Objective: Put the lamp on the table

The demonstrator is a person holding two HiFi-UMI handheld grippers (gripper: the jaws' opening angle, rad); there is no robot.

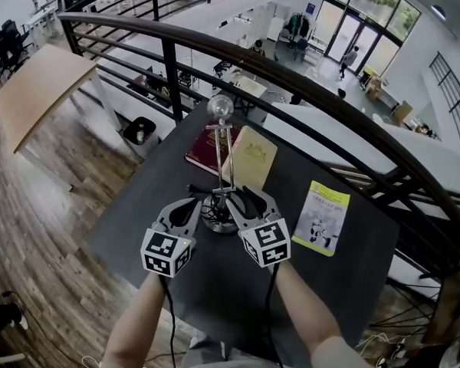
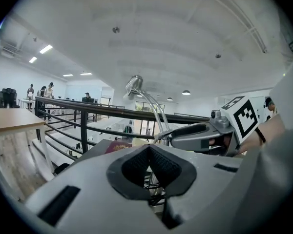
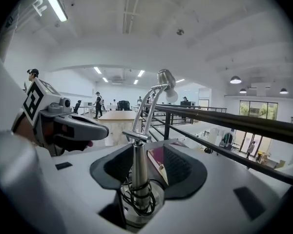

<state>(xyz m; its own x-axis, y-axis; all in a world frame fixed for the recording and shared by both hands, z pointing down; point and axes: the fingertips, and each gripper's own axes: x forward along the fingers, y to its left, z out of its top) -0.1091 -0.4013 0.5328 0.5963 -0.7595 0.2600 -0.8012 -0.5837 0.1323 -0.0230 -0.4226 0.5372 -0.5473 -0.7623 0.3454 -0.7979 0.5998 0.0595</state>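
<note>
Fingers [image 3: 178, 167] of right gripper [image 3: 147, 161] spread wide, flanking lamp [image 3: 138, 165] stem without pressing | left gripper [image 2: 149, 150] closed, empty, beside base | lamp upright on dark table [image 1: 353, 282] | risk: sideways withdrawal could clip stem, toppling lamp

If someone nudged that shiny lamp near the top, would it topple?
Probably top-heavy: the lamp is tall and thin over a small round base, so a high push could tip it. Its chrome stem looks stiff, likely slippery.
</note>
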